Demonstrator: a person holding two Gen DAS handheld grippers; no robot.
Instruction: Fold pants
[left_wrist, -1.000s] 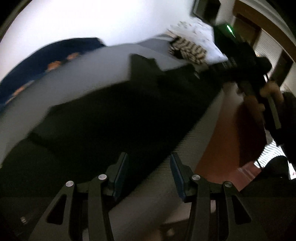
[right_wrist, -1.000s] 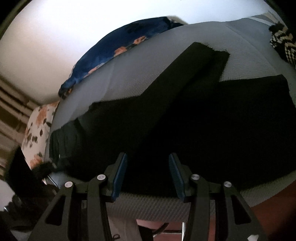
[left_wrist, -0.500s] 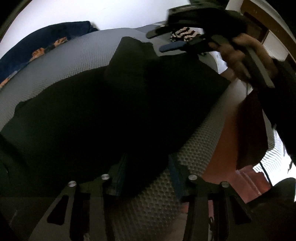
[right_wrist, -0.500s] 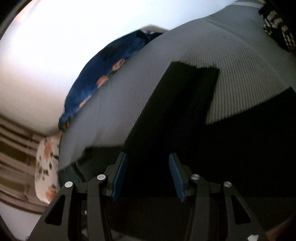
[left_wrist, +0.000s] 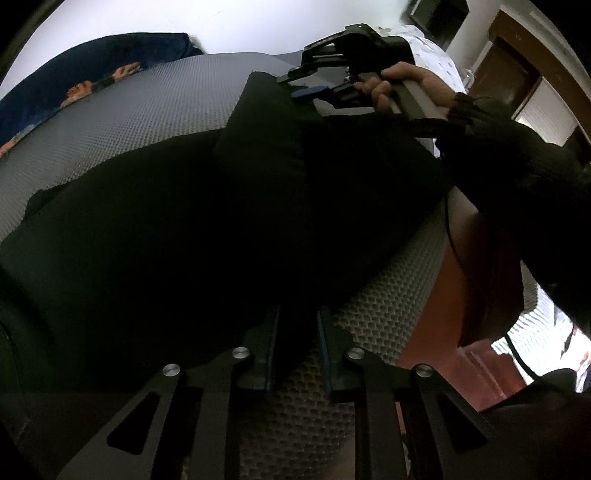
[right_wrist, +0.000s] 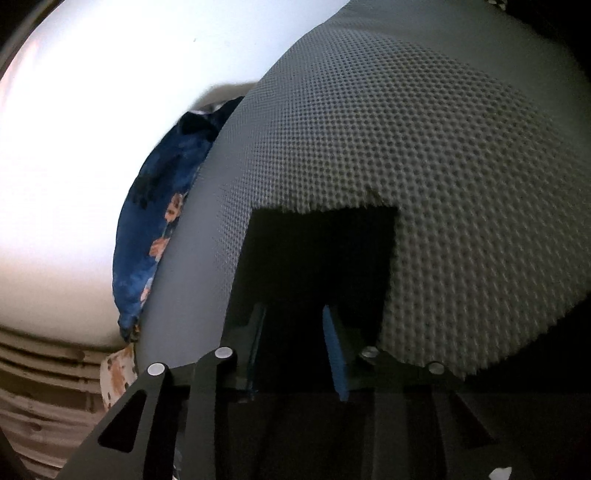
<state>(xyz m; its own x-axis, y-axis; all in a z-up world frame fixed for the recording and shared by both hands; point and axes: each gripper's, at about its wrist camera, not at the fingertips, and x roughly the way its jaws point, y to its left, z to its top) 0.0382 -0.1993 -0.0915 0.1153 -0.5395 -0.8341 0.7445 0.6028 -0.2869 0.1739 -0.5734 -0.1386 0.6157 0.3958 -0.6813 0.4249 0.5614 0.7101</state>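
Black pants (left_wrist: 207, 229) lie flat on the grey mesh mattress (left_wrist: 147, 107), long axis running 7 to 1 o'clock. Left gripper (left_wrist: 295, 347), jaws just closing, pinches the near edge. Right gripper (right_wrist: 295, 347), also closing, straddles the far leg hem at 1 o'clock; clamping unconfirmed
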